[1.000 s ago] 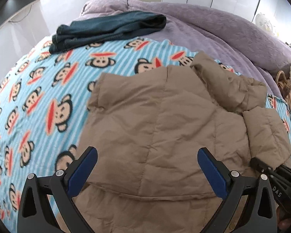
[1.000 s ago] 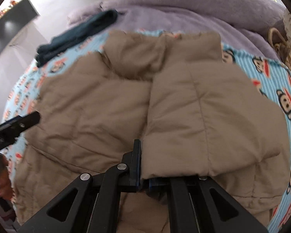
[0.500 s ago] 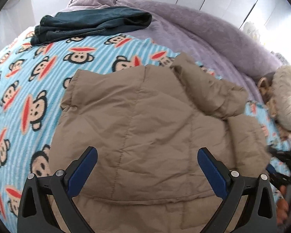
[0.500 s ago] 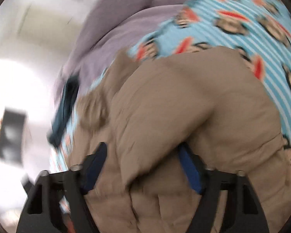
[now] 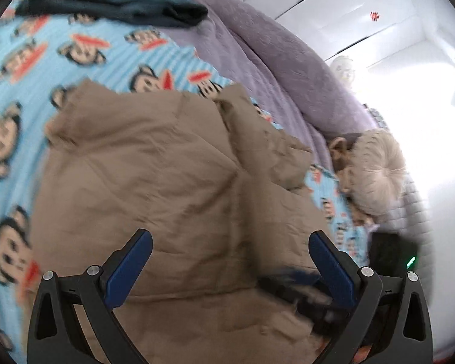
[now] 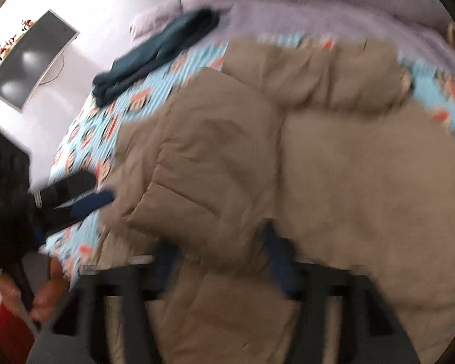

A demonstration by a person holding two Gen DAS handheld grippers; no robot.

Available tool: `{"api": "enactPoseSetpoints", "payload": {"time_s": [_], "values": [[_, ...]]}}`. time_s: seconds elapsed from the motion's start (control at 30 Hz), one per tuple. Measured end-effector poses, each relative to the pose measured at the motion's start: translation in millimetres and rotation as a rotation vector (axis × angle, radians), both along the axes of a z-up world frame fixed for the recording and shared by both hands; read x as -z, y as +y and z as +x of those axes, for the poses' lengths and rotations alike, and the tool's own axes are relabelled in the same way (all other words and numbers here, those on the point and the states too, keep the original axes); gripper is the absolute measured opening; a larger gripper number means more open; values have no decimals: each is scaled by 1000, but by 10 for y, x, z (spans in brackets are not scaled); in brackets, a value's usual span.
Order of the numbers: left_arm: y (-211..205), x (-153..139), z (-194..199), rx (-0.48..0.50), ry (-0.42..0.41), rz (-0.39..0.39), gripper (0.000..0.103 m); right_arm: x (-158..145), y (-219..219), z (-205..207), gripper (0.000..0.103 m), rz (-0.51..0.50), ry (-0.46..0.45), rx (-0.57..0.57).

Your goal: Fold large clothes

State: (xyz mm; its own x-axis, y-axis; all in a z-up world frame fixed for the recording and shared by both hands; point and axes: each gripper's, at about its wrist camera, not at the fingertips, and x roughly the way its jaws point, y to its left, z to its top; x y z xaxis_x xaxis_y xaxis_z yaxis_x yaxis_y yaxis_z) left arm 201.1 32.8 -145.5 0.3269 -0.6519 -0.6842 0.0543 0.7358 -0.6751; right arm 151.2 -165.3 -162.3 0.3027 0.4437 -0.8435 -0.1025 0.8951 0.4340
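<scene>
Two grippers hang over a tan padded jacket (image 5: 166,182) spread on the bed, on a light-blue monkey-print blanket (image 5: 24,69). The left gripper (image 5: 230,261) has its blue pads wide apart above the jacket's lower part, nothing between them and nothing pressed. The right gripper (image 6: 224,261) is badly blurred in its own view; its jaws have just been opening and now stand apart, with a fold of the jacket bulging up between them but not pinched. In the left view that same gripper shows as a dark smear at about four o'clock. A folded dark teal garment (image 5: 112,0) lies at the blanket's far edge near eleven o'clock, against a lilac quilt (image 5: 257,51). A plush toy (image 5: 370,173) sits at three o'clock, just beside the jacket's edge.
</scene>
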Motion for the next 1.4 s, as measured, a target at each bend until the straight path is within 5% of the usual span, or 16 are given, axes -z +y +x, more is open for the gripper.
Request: {"api": "enactPoseSetpoints", "payload": {"time_s": [0.2, 0.37, 0.43, 0.47, 0.5, 0.53, 0.57, 0.6, 0.8, 0.93, 1.0, 1.13, 1.23, 1.3, 1.4], "values": [[-253, 208, 65, 46, 67, -25, 103, 100, -771, -427, 72, 72, 100, 170], [-585, 301, 154, 104, 72, 48, 103, 242, -1918, -719, 72, 192, 174, 513], [-683, 303, 178, 118, 67, 71, 87, 286, -2279, -798, 72, 268, 164, 637], [-737, 308, 191, 138, 76, 78, 58, 309, -2407, -810, 71, 289, 161, 680], [-775, 329, 195, 159, 93, 94, 25, 335, -2513, -800, 54, 308, 161, 716], [-819, 352, 198, 182, 110, 116, 13, 356, -2567, -778, 38, 318, 159, 736], [-833, 354, 182, 190, 112, 131, 12, 376, -2599, -736, 13, 310, 167, 742], [-817, 341, 146, 190, 98, 147, 12, 382, -2589, -700, 11, 302, 170, 736], [-475, 503, 6, 132, 114, 234, 12, 407, -2159, -539, 9, 215, 147, 561], [-433, 457, 35, 91, 135, 250, 13, 573, -2061, -461, 9, 215, 170, 585], [-428, 317, 6, 87, 103, 311, 23, 577, -2084, -480, 9, 233, 179, 602], [-258, -69, -102, 43, -16, 440, 24, 479, -2185, -636, 9, 189, 161, 575], [-247, -271, -58, 41, -69, 422, 24, 488, -2225, -682, 9, 199, 163, 573], [-383, -311, 23, 75, -98, 426, 24, 497, -2236, -713, 9, 196, 163, 574], [-743, -191, 195, 120, -139, 563, 24, 486, -2203, -689, 12, 178, 164, 565]]}}
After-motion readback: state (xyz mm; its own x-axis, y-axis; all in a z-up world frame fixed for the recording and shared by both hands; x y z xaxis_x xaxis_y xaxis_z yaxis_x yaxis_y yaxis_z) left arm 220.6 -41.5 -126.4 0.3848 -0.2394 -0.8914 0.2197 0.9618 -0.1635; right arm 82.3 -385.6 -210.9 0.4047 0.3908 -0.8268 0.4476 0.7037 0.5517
